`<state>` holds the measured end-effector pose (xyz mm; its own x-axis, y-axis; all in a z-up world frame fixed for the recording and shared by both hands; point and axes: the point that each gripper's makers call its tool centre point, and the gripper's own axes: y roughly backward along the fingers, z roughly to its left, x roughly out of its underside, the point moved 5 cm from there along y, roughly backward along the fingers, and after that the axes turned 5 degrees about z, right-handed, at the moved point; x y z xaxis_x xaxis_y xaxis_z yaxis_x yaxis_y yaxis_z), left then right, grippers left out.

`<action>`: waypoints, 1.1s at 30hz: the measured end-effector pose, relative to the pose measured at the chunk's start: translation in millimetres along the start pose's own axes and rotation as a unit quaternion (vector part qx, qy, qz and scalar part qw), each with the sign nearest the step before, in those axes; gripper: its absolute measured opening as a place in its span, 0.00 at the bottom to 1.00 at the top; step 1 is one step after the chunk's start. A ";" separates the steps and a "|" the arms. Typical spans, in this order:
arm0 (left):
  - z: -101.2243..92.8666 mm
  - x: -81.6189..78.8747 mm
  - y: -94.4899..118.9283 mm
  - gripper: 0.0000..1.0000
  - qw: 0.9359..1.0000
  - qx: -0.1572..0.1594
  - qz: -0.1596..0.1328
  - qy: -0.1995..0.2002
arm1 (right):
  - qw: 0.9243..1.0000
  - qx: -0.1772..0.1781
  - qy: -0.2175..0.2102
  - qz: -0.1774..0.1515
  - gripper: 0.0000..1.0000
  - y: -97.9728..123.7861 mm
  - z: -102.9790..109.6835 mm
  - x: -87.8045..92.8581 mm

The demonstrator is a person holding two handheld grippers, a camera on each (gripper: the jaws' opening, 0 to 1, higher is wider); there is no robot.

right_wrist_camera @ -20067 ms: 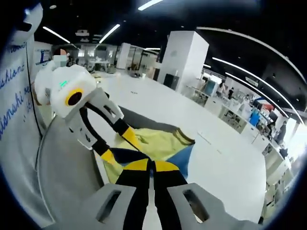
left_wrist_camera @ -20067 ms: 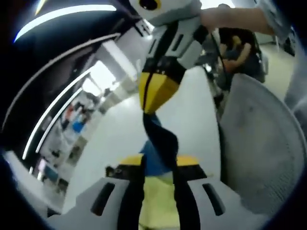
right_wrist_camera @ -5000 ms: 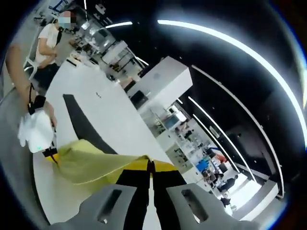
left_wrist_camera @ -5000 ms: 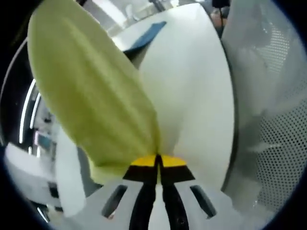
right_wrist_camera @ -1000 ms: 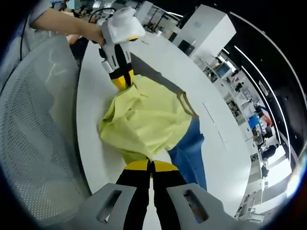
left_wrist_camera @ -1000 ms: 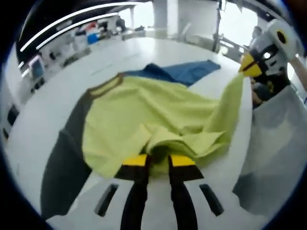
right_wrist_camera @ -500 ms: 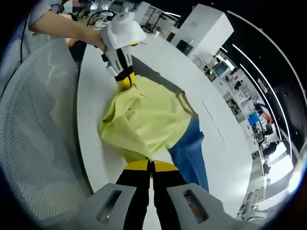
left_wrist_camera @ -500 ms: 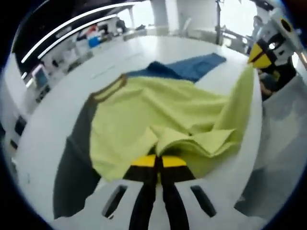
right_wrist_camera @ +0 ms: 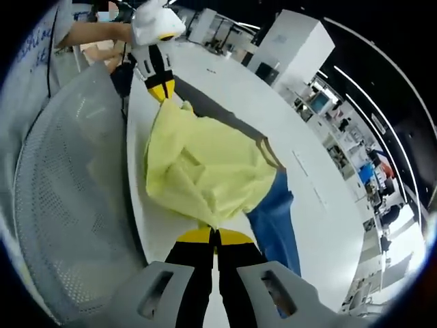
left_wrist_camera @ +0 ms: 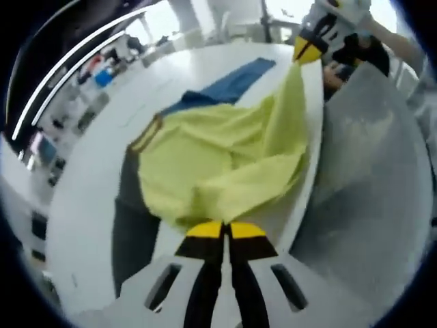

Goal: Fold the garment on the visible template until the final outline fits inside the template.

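Observation:
A yellow-green garment [left_wrist_camera: 218, 164] with a blue part [left_wrist_camera: 232, 82] lies crumpled on a white table [left_wrist_camera: 89, 157], partly over a dark grey template [left_wrist_camera: 133, 225]. My left gripper [left_wrist_camera: 222, 229] is shut on the garment's near edge. My right gripper [left_wrist_camera: 308, 49] comes in at the top right, pinching another corner and holding it raised. In the right gripper view the same garment [right_wrist_camera: 205, 171] stretches from my right gripper [right_wrist_camera: 213, 236], shut on its edge, up to my left gripper [right_wrist_camera: 162, 89]. The blue part [right_wrist_camera: 276, 219] lies to the right, and the template [right_wrist_camera: 218, 109] shows beyond.
A grey mesh chair back [left_wrist_camera: 369, 191] stands against the table's edge and also shows as the chair back [right_wrist_camera: 68, 191] at the left of the right gripper view. A person's arm [right_wrist_camera: 95, 31] holds the left gripper. A white pillar [right_wrist_camera: 287, 48] and office desks stand far behind.
Both grippers have drawn apart and lifted, so the garment's near edge now hangs taut between them instead of lying bunched. Both stay shut on the cloth.

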<state>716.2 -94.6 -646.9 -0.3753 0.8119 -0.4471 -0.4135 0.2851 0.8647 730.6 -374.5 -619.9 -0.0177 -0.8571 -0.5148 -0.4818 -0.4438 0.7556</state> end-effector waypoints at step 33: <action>-36.3 61.5 27.3 0.00 0.991 0.025 0.111 -0.074 | 0.992 -0.117 -0.006 0.046 0.02 7.6 56.5 14.1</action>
<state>651.7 -55.4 -659.1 -0.3249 0.9221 -0.2102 -0.2913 0.1139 0.9498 677.1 -375.2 -644.3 -0.0633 -0.8946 -0.4424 -0.2614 -0.4130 0.8724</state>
